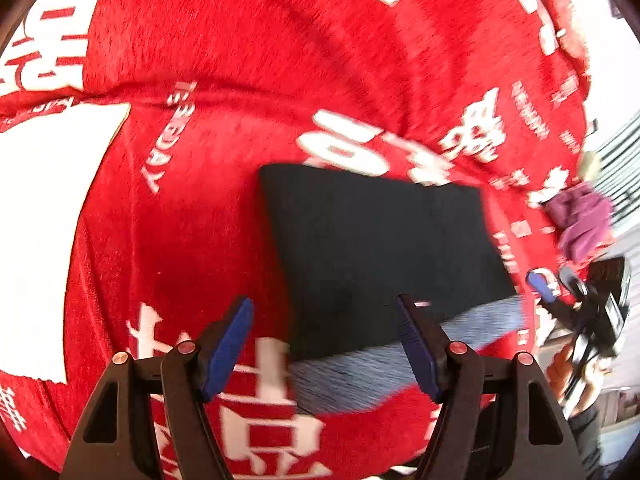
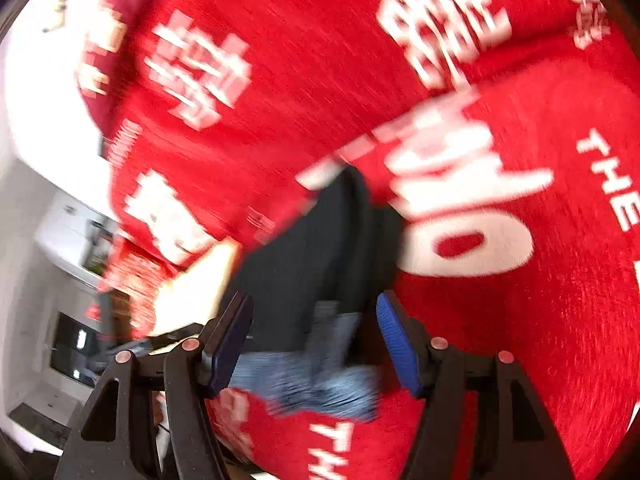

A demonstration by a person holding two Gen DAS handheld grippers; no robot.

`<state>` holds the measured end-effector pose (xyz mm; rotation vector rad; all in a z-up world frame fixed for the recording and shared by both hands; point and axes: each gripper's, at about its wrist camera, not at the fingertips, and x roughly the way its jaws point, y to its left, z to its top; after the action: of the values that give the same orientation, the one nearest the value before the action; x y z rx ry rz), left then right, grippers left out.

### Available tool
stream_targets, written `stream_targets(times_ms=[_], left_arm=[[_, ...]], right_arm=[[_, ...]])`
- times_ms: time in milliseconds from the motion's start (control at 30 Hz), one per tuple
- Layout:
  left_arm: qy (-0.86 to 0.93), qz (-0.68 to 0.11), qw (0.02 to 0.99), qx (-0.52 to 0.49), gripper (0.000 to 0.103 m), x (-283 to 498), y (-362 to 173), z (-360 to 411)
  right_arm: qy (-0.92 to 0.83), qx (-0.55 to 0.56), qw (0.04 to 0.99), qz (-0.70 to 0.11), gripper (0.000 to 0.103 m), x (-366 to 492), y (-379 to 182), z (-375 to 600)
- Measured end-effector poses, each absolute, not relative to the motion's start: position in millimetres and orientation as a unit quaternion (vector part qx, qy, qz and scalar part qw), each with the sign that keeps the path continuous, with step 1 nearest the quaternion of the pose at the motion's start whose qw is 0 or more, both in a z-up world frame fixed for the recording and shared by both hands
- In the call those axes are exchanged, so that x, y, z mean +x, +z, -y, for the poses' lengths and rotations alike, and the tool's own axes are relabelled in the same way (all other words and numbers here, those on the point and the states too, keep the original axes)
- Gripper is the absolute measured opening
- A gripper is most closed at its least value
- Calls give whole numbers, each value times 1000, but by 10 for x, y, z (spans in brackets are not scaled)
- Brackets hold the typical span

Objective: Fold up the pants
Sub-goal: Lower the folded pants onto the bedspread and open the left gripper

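1. Nearest the front edge of the bed, the left hand-held gripper (image 1: 326, 346) hangs with its jaws spread wide, gripping nothing.
2. Beside it, the right hand-held gripper (image 2: 316, 344) is equally wide open and empty.
3. Just beyond both, the folded pants (image 1: 380, 256), a dark rectangle with a grey-blue waistband, lie flat on the red blanket (image 1: 248, 40).
4. Farther right, a purple cloth (image 1: 582, 220) sits at the bed's edge.

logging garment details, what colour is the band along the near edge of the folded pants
Blue-grey, on otherwise black pants; the band shows best in the left wrist view.
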<state>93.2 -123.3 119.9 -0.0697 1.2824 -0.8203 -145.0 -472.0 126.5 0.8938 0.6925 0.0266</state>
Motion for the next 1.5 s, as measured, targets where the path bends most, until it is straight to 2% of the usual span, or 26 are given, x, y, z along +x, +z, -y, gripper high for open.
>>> stream_targets(times_ms=[33,67,167,233,300,367,467,533,567,600,633,733,833,967,1000,1067,1267,1500], left_arm=[[-383,-576,721,-36,73,895,1252,1258],[-396,-570,719,-35,73,832,1309,1328],[-415,-559,718,-4,73,642,1293,1535],[-406,-578,708,17,73,573,1068,1650],[-401,-595,696,26,73,534,841,1678],[-404,-580,707,37,73,473,876,1677],[-395,-586,706,55,73,473,1018,1712],[-397,-562,724,54,73,546,1267,1738],[-390,-554,733,55,78,611,1342,1808],[-378,-551,742,54,93,693,1397,1832],[-362,-547,753,50,99,792,1441,1862],[-326,-549,767,58,102,1072,1420,2062],[-327,-586,739,51,102,1251,1197,2247],[-309,-634,706,66,102,1259,780,2368],[-309,-626,711,80,102,1209,740,2387],[-312,-610,721,108,102,1119,764,2426],[-313,-555,761,118,102,880,1187,2283],[-281,-539,779,152,102,440,1279,2052]], right_arm=[[37,428,849,-307,81,-1498,1360,4621],[60,430,851,-295,84,-1506,1419,4521],[118,421,848,-298,84,-1414,1457,4183],[96,410,844,-331,84,-1334,1276,4115],[38,424,823,-375,79,-1346,925,4225],[33,476,797,-370,73,-1433,692,4329],[28,472,795,-380,74,-1463,756,4315],[22,432,818,-379,77,-1429,1048,4285],[15,401,835,-376,84,-1400,1206,4280],[0,342,863,-371,85,-1312,1442,4244],[-16,293,881,-370,87,-1233,1586,4207],[-57,143,904,-398,89,-722,1839,4102],[-50,80,897,-432,89,-277,1730,4109],[-11,114,861,-495,88,109,1234,4262],[-9,149,838,-524,88,171,1014,4365],[-11,175,827,-534,88,158,869,4455],[-50,146,864,-479,89,-228,1385,4294],[-122,141,867,-462,93,-859,1700,3870]])
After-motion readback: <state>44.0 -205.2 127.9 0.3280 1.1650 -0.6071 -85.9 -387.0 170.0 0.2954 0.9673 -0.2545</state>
